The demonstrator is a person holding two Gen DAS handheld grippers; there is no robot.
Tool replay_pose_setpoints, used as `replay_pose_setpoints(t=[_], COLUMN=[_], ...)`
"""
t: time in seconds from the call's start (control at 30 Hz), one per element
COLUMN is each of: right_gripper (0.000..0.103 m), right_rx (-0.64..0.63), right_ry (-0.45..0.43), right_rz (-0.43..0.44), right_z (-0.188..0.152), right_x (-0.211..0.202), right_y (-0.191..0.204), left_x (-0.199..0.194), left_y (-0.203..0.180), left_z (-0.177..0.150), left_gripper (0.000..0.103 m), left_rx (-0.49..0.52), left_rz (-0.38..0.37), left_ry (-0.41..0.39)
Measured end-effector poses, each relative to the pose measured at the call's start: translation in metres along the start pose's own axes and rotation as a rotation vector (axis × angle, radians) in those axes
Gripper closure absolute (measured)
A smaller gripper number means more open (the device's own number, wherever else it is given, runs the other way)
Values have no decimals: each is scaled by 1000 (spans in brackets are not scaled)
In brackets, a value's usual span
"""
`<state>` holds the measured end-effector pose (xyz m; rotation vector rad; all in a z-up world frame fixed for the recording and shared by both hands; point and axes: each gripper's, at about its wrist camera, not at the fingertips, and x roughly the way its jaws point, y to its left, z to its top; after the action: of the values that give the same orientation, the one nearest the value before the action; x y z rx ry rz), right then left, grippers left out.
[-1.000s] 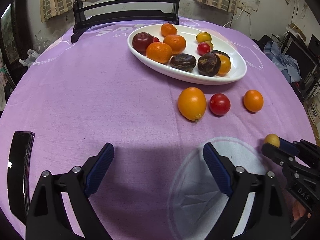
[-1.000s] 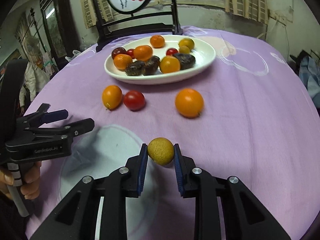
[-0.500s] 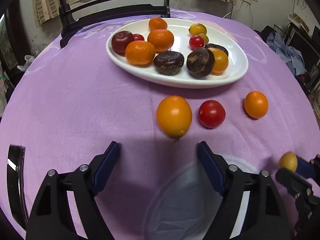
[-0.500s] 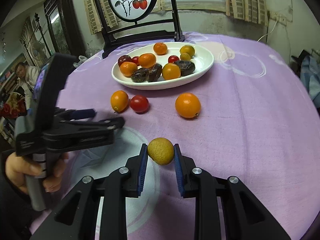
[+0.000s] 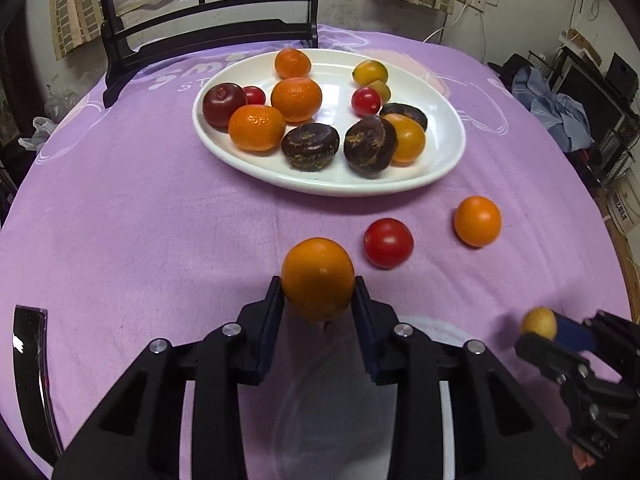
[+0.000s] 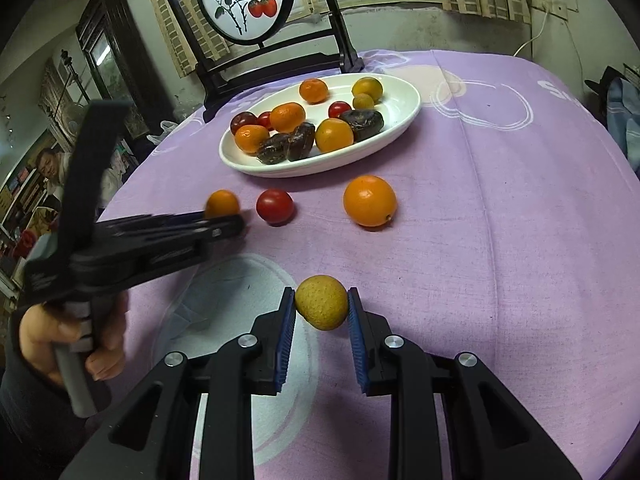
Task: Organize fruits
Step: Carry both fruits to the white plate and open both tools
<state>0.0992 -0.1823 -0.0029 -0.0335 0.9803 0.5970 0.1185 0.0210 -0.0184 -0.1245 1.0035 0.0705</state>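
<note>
Left gripper [image 6: 224,222] motion-blurred in right wrist view — fingertips covered part of orange fruit [image 6: 221,202] beyond them. Right gripper [image 5: 538,330] cut off by frame edge in left wrist view. Person's hand [image 6: 76,336] — partly behind handle.

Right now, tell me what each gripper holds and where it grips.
The left gripper is closing on the round orange fruit, pads at its two sides. The right gripper clamps the small rough yellow fruit across its middle.
</note>
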Motion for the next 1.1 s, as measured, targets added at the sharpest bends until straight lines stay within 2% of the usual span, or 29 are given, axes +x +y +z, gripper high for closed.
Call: replay_pose_setpoints(t=[0.3, 0.47, 0.57, 0.87, 1.1], right_gripper=[77, 77, 77, 77, 77], right_rx=[34, -1, -42, -116, -105], right_ry=[-62, -150, -171, -180, -155], right_rz=[-18, -24, -30, -57, -47], right_z=[5, 18, 34, 87, 126], right_x=[-9, -27, -29, -3, 31], right_y=[-4, 9, 16, 24, 21], left_x=[-44, -62, -68, -46, -14], left_y=[6, 9, 9, 6, 14], left_z=[-20, -14, -5, 35, 74], left_gripper=[69, 69, 69, 69, 69], left_rx=[28, 40, 40, 39, -5], left_rz=[-55, -77, -98, -68, -39], left_ry=[-42, -74, -90, -106, -92])
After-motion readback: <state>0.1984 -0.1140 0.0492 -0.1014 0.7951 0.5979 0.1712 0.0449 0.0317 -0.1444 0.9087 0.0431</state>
